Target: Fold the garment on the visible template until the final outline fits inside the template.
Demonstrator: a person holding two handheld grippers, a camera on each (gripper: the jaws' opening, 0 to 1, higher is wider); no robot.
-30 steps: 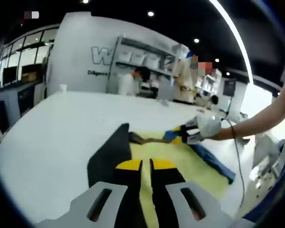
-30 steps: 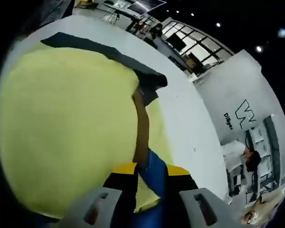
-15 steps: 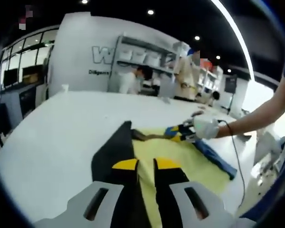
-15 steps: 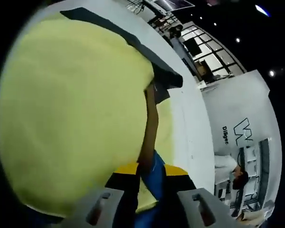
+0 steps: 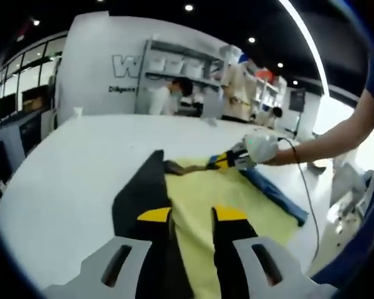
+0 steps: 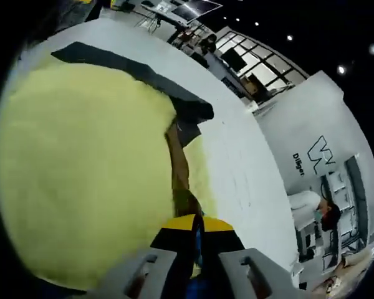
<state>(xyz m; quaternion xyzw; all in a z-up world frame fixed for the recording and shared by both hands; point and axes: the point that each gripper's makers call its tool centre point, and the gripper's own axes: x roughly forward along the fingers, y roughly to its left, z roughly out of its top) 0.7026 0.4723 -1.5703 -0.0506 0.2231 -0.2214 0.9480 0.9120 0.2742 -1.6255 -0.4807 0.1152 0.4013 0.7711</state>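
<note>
A broad white worktop (image 5: 81,162) runs out ahead of the left tongs (image 5: 192,218) toward a white wall with large lettering (image 5: 128,65). Beside that lettering stand shelves (image 5: 181,62), and a few people (image 5: 237,93) are busy in front of them. Round lamps dot the dark ceiling, and a long bright strip (image 5: 305,43) curves across it above the right side. Dark-framed windows (image 5: 19,87) line the wall far off to the left of the tongs.

On the worktop, straight ahead of the left tongs, lies the yellow template (image 5: 237,199). The garment, dark with a blue part (image 5: 274,199), lies over it: a black panel (image 5: 140,193) reaches back to the left tongs, and a blue edge trails along the template's right side.

The left tongs stand slightly apart, with yellow cloth showing in the gap and the black panel against the left jaw; I cannot tell whether they grip it.

The right tongs (image 6: 196,232) are clamped together on a blue fold of the garment (image 6: 199,240). From there a brownish strip (image 6: 177,165) runs forward to the black panel (image 6: 174,93) at the template's (image 6: 75,174) far edge. In the left gripper view a gloved hand (image 5: 258,148) holds the right tongs (image 5: 221,162) beyond the left pair.
</note>
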